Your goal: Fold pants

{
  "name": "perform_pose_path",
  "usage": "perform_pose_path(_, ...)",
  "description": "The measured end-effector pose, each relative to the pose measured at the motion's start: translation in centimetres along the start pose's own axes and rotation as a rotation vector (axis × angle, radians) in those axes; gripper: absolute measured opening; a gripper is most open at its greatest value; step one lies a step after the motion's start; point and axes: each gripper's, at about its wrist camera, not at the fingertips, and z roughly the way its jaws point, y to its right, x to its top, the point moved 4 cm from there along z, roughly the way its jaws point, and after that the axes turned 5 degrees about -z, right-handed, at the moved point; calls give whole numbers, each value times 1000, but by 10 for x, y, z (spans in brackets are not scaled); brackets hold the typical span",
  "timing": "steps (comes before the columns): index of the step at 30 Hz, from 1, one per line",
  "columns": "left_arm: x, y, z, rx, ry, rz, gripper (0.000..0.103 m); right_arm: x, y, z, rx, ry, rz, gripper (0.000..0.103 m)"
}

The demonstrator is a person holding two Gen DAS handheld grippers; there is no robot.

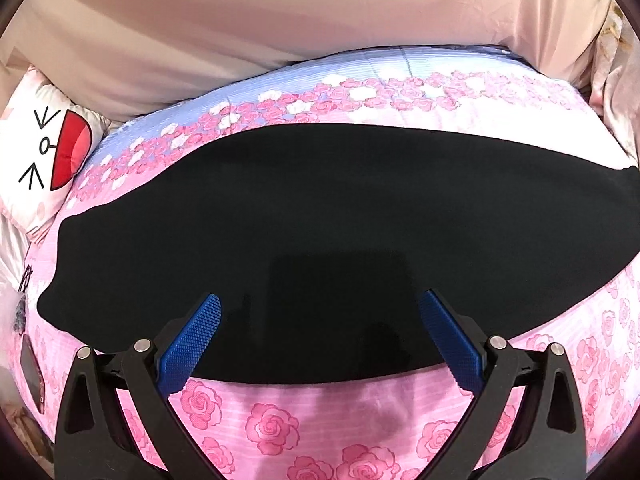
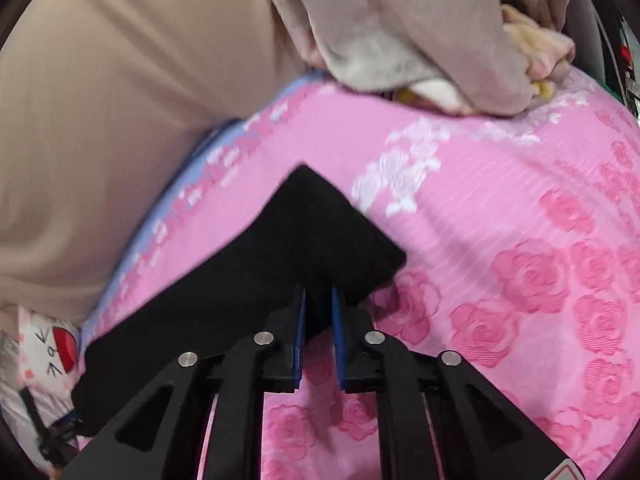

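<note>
While the black pants (image 1: 320, 216) lie spread flat across the middle of the bed (image 1: 400, 408), running lengthwise from its left side to its right, the left gripper (image 1: 320, 320) hangs above their near edge with its jaws wide apart and nothing between them. Its blue pads (image 1: 192, 340) stand clear of the cloth on either side of the dark fabric. The bed carries a pink sheet printed with roses, which turns to a band of pale blue along the far edge, against a beige wall covering (image 1: 240, 40). A white pillow (image 1: 44, 152) with a red cartoon mouth sits at the far left corner of the bed.

In the right wrist view, the right gripper (image 2: 319, 312) has its jaws drawn nearly together on one end of the pants (image 2: 280, 272). A fold of black cloth sits between the two blue pads (image 2: 338, 328), and the end of the garment is raised off the sheet into a peaked corner in front of the fingers. The rest of the pants trails away toward the left side of the bed (image 2: 500, 208). A heap of beige and cream clothing (image 2: 420, 32) lies at the far right corner of the bed, touching the sheet. This view is somewhat blurred.
</note>
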Motion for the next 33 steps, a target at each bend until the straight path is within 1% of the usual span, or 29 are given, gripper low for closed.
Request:
perform_pose_path(1,-1,-2,-2,-4,5,-3,98,2,0,-10,-34,29,-9,15)
perform_pose_path(2,-2,-5,-5,-13,12,-10,98,4,2,-16,-90,56,-18,32)
perform_pose_path(3,-3,-8,-6,-17,15,-17,98,6,5,-17,-131,69,-28,58)
perform_pose_path(4,-4,-11,-5,-15,13,-23,98,8,7,-12,-172,64,-49,64)
perform_pose_path(5,-5,-15,-3,-9,3,-29,98,10,9,-2,-180,33,-62,64)
perform_pose_path(6,-6,-18,1,-2,-6,-35,98,10,12,14,-157,-17,-48,64)
perform_pose_path(7,-7,-20,3,3,-14,-39,98,9,15,22,-136,-45,-31,64)
perform_pose_path(8,-9,-24,4,6,-21,-50,98,9,16,25,-137,-32,-33,65)
perform_pose_path(10,-11,-30,2,1,-18,-69,98,13,11,31,-163,-44,-78,59)
perform_pose_path(11,-12,-34,1,1,-15,-75,98,13,8,36,-149,-62,-79,28)
perform_pose_path(12,-13,-38,0,0,-12,-81,98,13,7,42,-103,-84,-36,19)
perform_pose_path(14,-14,-47,-1,4,-5,-92,98,15,-3,35,-87,-68,-7,17)
perform_pose_path(15,-14,-53,-1,10,-3,-102,98,18,-18,28,-54,-47,-11,17)
perform_pose_path(17,-14,-69,-1,13,2,-131,98,25,-66,6,57,-4,-46,17)
perform_pose_path(18,-15,-76,0,11,4,-150,98,27,-103,-5,127,8,-96,17)
perform_pose_path(19,-16,-84,0,5,6,-168,98,27,-129,-10,170,6,-136,17)
perform_pose_path(20,-18,-94,0,-2,7,-192,98,23,-169,-13,232,-11,-202,18)
perform_pose_path(21,-20,-102,1,-11,6,-212,98,18,-198,-12,274,-26,-247,18)
perform_pose_path(23,-25,-120,2,-43,1,-261,98,-4,-271,-6,367,-79,-364,18)
perform_pose_path(25,-33,-139,1,-68,1,-313,98,-33,-333,9,432,-132,-467,18)
perform_pose_path(26,-36,-148,-1,-70,5,-329,98,-54,-363,21,454,-165,-521,18)
perform_pose_path(27,-39,-154,-2,-70,8,-338,98,-69,-381,31,466,-190,-552,18)
perform_pose_path(28,-41,-161,-4,-70,12,-348,98,-96,-407,55,478,-242,-590,18)
perform_pose_path(29,-45,-171,-7,-71,18,-357,98,-115,-421,72,483,-290,-615,19)
perform_pose_path(31,-48,-186,-9,-69,25,-377,98,-165,-444,109,473,-422,-684,20)
perform_pose_path(32,-51,-196,-10,-71,27,-389,98,-190,-448,123,446,-483,-719,24)
perform_pose_path(33,-53,-203,-11,-72,29,-397,98,-204,-448,126,406,-466,-749,26)
